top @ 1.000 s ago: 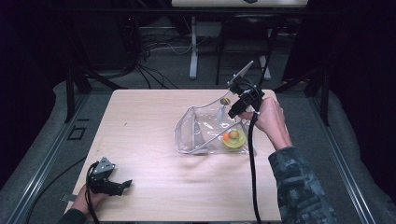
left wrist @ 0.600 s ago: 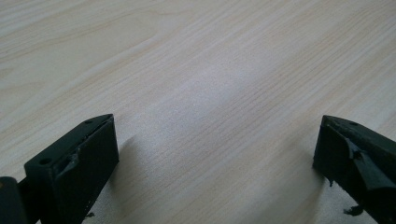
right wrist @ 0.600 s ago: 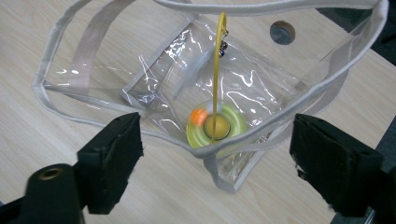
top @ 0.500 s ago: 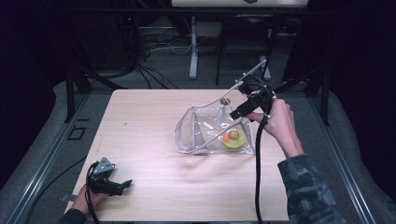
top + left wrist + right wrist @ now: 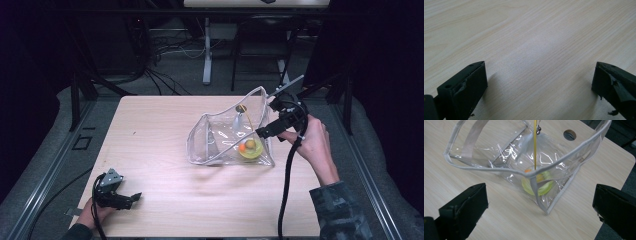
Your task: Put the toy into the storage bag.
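Observation:
A clear plastic bag (image 5: 225, 137) with grey edging stands open on the wooden table (image 5: 160, 130), right of centre. Inside it lies a yellow-green round thing (image 5: 250, 149) with an orange bit on it. My right gripper (image 5: 270, 120) is just right of the bag's raised corner, open and holding nothing. In the right gripper view the bag (image 5: 499, 162) and the yellow-green thing (image 5: 541, 186) lie beyond the wide-apart fingers (image 5: 466, 205). My left gripper (image 5: 131, 199) rests at the table's near left corner. It is open (image 5: 540, 82) over bare wood.
A round hole (image 5: 241, 108) in the tabletop sits just behind the bag. The right gripper's black cable (image 5: 287, 185) trails down over the table's near right part. Dark floor, cables and a stand lie beyond the far edge.
My right gripper has drawn back to the right and slightly nearer, away from the bag's top corner. The left gripper has stayed put.

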Demonstrator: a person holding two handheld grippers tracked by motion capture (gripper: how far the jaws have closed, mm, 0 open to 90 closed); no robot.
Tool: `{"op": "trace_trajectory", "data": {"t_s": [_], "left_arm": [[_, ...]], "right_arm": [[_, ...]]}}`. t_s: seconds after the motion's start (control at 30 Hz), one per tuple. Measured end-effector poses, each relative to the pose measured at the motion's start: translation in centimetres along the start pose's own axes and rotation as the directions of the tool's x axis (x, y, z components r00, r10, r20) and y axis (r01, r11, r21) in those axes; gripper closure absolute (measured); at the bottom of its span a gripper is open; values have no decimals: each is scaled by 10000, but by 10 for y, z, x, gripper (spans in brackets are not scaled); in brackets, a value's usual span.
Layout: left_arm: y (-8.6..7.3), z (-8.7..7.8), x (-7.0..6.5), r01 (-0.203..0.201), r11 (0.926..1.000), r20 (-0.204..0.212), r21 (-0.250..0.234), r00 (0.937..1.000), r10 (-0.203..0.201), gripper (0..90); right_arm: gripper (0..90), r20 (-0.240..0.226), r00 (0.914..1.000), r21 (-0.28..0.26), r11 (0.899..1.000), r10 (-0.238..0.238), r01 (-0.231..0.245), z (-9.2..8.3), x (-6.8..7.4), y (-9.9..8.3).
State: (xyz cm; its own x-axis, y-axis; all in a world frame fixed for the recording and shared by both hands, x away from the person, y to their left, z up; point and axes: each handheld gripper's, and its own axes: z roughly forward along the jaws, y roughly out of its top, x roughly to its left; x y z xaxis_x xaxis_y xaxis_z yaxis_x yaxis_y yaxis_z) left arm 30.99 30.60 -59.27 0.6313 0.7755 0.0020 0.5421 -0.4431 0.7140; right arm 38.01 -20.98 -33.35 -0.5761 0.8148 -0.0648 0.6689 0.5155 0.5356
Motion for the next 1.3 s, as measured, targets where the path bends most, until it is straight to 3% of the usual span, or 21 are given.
{"op": "trace_trajectory", "data": {"t_s": [0.43, 0.77, 1.3], "left_arm": [[0, 0, 0, -5, 10000, -7, -1, 10000, 5, 0], [0, 0, 0, -12, 10000, 36, 26, 10000, 12, 0], [0, 0, 0, -8, 10000, 45, 32, 10000, 8, 0]], "right_arm": [[0, -14, 9993, -100, 9993, 361, -361, 7, -9, -45], [0, -340, 9966, -43, 9972, 750, -752, 22, -17, -80], [0, 49, 9941, 177, 9940, 1080, -1081, 55, -22, -128]]}}
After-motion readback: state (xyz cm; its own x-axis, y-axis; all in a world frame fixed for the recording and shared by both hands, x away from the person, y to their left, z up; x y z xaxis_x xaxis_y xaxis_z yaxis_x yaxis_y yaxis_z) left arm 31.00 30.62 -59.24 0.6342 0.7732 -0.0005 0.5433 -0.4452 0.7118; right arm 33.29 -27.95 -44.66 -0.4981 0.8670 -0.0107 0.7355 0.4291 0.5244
